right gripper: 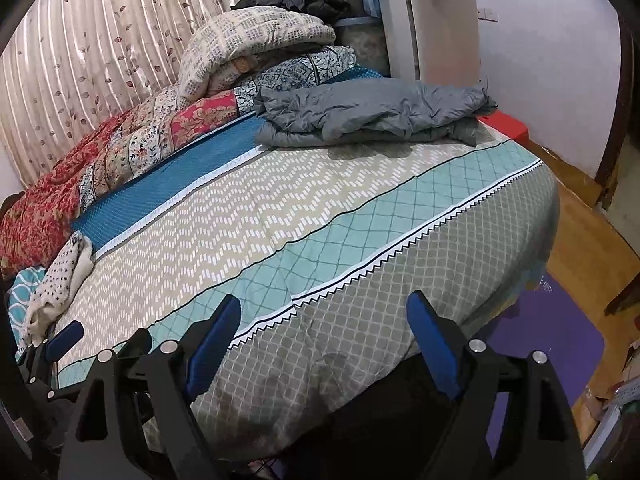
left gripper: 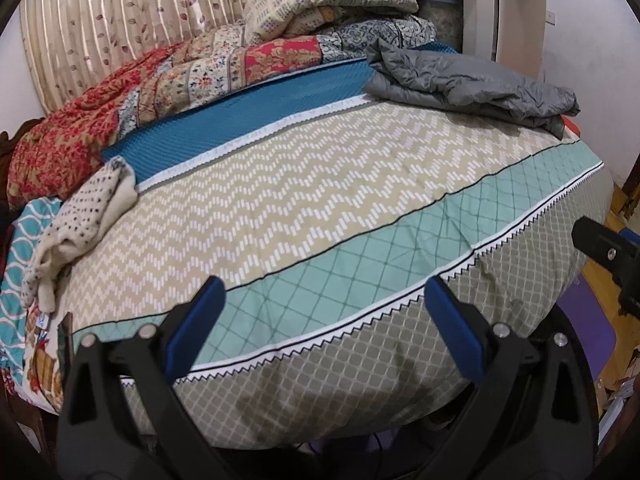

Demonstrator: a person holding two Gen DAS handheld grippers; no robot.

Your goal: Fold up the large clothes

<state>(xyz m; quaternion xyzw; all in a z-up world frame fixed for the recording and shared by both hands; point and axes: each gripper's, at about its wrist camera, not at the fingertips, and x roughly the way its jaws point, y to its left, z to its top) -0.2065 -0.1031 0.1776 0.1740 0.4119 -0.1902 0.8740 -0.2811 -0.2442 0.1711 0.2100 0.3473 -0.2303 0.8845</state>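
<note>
Both tools hang just off the near edge of the bed (left gripper: 520, 264), tilted down at it. The left tool (left gripper: 324, 320) has its blue pads spread wide apart with nothing between them, only the patterned bedspread (left gripper: 280, 184) showing in the gap. The right tool (right gripper: 324, 328) likewise stands apart, gripping nothing; its pads hover over the grey-checked side of the bedspread where it drapes over the near edge.

The grey padded garment (right gripper: 372, 114) lies crumpled and loosely bundled at the far right corner of the bed, well away from both tools and touched by neither. Along the far edge runs a heap of red and floral quilts (right gripper: 132, 148), with a folded cream quilt (right gripper: 256, 44) stacked on top. A small spotted cream cloth (left gripper: 84, 216) sits bunched at the left edge. A striped curtain (right gripper: 100, 60) hangs behind the bed, and a purple mat (right gripper: 560, 344) lies on the wooden floor beside it.
</note>
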